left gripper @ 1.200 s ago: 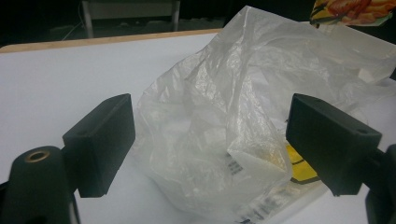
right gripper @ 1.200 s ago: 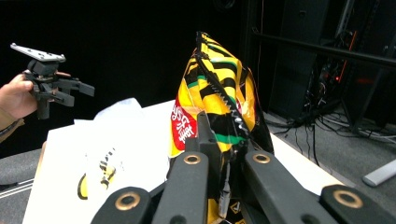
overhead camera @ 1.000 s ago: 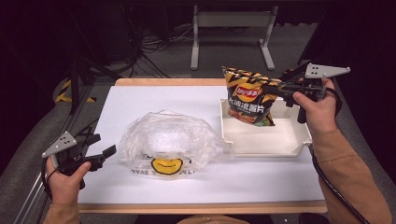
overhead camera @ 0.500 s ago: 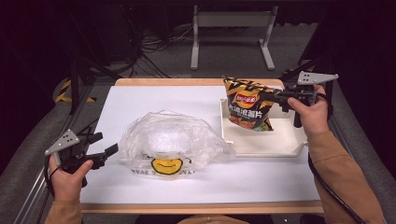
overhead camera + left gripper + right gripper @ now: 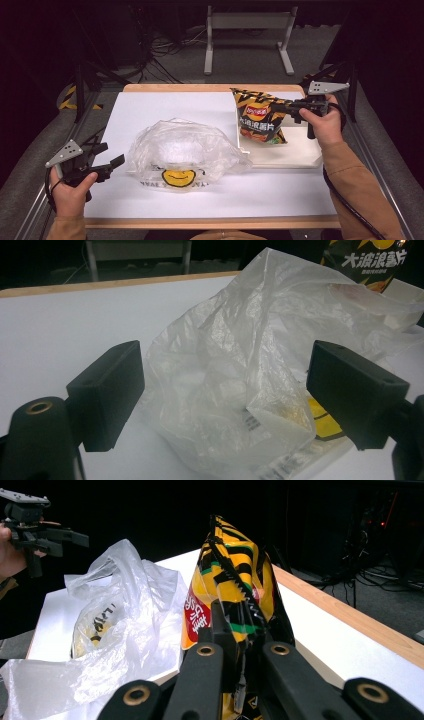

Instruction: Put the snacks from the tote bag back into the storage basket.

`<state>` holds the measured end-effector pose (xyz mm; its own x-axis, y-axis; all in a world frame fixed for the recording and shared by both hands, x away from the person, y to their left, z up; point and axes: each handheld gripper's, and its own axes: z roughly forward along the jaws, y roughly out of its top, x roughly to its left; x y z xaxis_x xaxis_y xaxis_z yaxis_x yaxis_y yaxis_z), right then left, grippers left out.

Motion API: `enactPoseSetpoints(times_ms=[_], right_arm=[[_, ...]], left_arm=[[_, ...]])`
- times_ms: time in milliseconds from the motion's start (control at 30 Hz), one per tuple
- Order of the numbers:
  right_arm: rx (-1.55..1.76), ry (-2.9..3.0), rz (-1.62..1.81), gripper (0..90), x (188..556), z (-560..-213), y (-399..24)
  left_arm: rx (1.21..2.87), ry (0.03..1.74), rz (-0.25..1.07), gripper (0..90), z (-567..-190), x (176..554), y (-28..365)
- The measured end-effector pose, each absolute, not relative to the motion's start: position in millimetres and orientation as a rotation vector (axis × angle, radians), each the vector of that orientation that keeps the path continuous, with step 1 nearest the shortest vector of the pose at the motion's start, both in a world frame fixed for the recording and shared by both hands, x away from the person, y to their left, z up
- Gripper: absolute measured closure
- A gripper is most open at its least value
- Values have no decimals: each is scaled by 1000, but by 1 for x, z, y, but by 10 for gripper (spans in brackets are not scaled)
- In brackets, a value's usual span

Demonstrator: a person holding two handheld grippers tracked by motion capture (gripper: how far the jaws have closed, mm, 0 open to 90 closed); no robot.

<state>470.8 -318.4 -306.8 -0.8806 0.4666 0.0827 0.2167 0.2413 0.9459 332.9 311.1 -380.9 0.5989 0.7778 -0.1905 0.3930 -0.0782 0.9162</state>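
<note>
Right gripper (image 5: pixel 278 106): my jaws pinch the chips (image 5: pixel 260 117), upright over the tray (image 5: pixel 300 155).
Left gripper (image 5: pixel 112 162): mine, jaws apart beside the bag (image 5: pixel 182 150).

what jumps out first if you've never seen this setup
The orange and black striped chip bag, held upright over the white tray at the table's right by the right gripper. Next, the crumpled clear plastic bag with a yellow smiley at centre, the open left gripper beside it.

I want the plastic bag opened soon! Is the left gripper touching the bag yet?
Apart. In the high view the left gripper sits just left of the plastic bag with white table showing between them. The left gripper view shows its jaws spread wide, short of the bag.
</note>
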Motion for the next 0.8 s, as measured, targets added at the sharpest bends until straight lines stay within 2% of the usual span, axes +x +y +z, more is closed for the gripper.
enactPoseSetpoints(times_ms=[533, 800], right_arm=[[707, 2336, 1660, 886, 480, -319, -318], [754, 2343, 1577, 834, 486, -322, -327]], left_arm=[[1686, 981, 426, 159, -381, 332, 313], [1681, 982, 426, 159, -381, 332, 314]])
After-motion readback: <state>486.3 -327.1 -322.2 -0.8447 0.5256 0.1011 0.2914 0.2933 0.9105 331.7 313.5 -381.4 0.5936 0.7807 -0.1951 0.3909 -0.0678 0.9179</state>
